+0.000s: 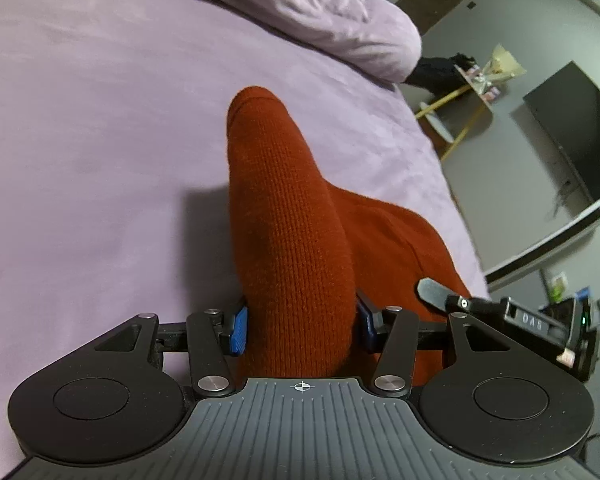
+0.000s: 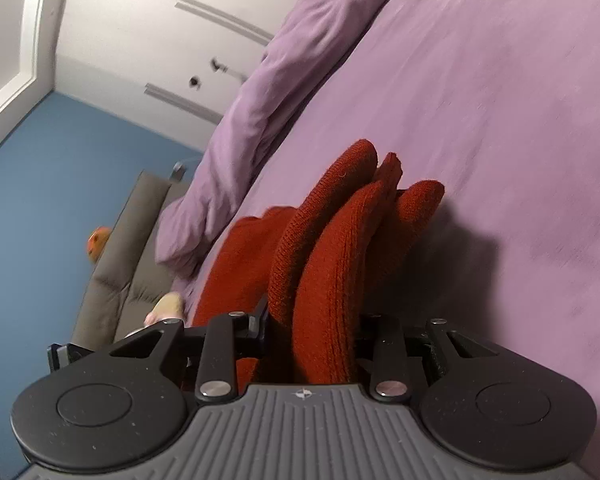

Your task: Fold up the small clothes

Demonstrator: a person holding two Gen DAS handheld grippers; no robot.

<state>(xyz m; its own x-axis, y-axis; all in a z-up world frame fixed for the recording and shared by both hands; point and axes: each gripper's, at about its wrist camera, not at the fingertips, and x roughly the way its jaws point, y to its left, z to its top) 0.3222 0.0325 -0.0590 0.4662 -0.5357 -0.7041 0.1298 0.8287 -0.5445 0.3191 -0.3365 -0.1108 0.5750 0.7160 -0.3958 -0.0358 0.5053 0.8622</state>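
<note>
A rust-red knit garment (image 1: 296, 216) lies on the purple bed sheet (image 1: 100, 120). In the left wrist view a thick fold of it rises from between the blue pads (image 1: 239, 330) of my left gripper (image 1: 300, 326), which is shut on it. A black finger (image 1: 434, 290) of the other gripper rests against the cloth at the right. In the right wrist view several bunched folds of the same knit garment (image 2: 332, 264) stand up between the jaws of my right gripper (image 2: 314, 334), which is shut on them. The cloth hides its pads.
A rolled purple duvet (image 1: 308, 8) lies along the far side of the bed, also seen as the duvet (image 2: 260, 92). Beyond the bed's edge are a dark screen (image 1: 576, 136), a small gold-legged table (image 1: 464, 108), a brown padded bench (image 2: 128, 248) and white cupboard doors (image 2: 160, 40).
</note>
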